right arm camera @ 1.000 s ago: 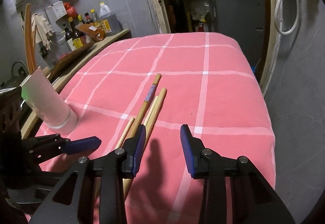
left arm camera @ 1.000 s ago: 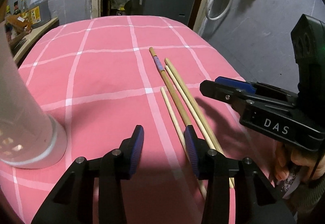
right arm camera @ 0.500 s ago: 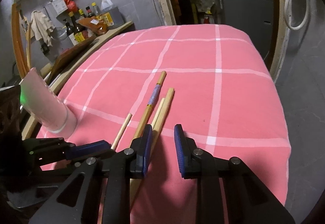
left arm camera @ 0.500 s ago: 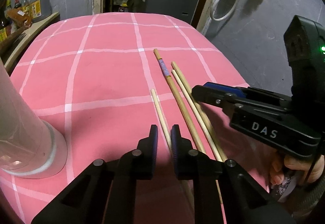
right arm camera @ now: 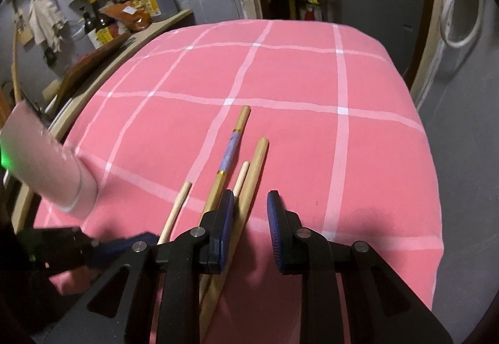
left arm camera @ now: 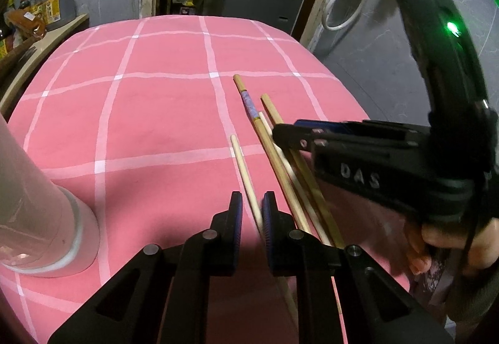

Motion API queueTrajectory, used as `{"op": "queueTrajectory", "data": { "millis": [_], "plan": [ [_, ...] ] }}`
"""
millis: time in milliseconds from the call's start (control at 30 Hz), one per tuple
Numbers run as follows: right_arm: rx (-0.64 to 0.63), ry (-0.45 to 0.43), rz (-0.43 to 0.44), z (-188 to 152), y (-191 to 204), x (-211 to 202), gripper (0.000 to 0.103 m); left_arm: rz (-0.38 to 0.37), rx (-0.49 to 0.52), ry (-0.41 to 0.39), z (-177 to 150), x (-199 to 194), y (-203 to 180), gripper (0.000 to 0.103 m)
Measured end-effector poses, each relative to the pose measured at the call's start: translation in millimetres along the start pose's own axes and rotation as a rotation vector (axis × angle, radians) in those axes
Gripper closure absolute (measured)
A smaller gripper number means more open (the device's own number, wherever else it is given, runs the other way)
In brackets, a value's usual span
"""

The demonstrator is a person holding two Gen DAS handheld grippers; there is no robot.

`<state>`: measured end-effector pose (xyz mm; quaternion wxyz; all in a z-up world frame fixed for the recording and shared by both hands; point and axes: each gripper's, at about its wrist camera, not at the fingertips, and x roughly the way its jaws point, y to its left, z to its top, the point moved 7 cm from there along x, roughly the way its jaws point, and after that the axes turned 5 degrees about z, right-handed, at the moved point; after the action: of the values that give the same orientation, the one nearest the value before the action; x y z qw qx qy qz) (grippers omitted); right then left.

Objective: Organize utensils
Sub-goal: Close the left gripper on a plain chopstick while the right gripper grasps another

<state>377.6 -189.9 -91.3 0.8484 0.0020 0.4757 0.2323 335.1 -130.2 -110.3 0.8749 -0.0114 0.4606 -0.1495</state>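
Several wooden chopsticks lie side by side on the pink checked cloth (left arm camera: 156,113). The leftmost pale chopstick (left arm camera: 241,163) runs between the fingers of my left gripper (left arm camera: 252,216), whose jaws stand a narrow gap apart around it. A chopstick with a purple band (right arm camera: 230,147), a thin pale one (right arm camera: 242,174) and a thicker one (right arm camera: 257,163) lie to its right. My right gripper (right arm camera: 250,213) is open low over the thicker chopstick, empty. A tall pink-white cylinder holder (left arm camera: 37,219) stands at the left.
The cloth's right edge (right arm camera: 433,175) drops off to a grey floor. A wooden shelf with bottles (right arm camera: 106,22) runs along the left. A dark doorway with a grey cabinet (left arm camera: 255,1) lies beyond the far edge.
My left gripper has closed from wide open to a narrow gap around the leftmost chopstick. My right gripper narrowed, then reopened a little, and moved forward over the chopsticks.
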Motion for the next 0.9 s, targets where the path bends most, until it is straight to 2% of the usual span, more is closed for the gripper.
{"op": "queueTrajectory", "data": {
  "millis": [100, 200, 300, 500, 700, 900],
  "plan": [
    [0.031, 0.024, 0.016, 3, -1, 2, 0.083, -0.009, -0.001, 0.007, 2, 1, 0, 0.092],
    [0.074, 0.032, 0.049, 2, -2, 1, 0.094, -0.010, -0.006, 0.010, 2, 1, 0, 0.097],
    [0.117, 0.018, 0.074, -4, -4, -5, 0.096, -0.015, -0.018, 0.013, 2, 1, 1, 0.101],
    [0.202, -0.040, 0.143, -22, -10, -23, 0.097, -0.031, -0.033, 0.007, -1, -8, 0, 0.101],
    [0.206, -0.172, 0.180, -37, -7, -61, 0.097, -0.053, -0.030, -0.074, -6, -35, -4, 0.101],
    [0.150, -0.402, 0.225, -52, 16, -111, 0.097, -0.072, -0.014, -0.266, -9, -83, -10, 0.101]
  ]
}}
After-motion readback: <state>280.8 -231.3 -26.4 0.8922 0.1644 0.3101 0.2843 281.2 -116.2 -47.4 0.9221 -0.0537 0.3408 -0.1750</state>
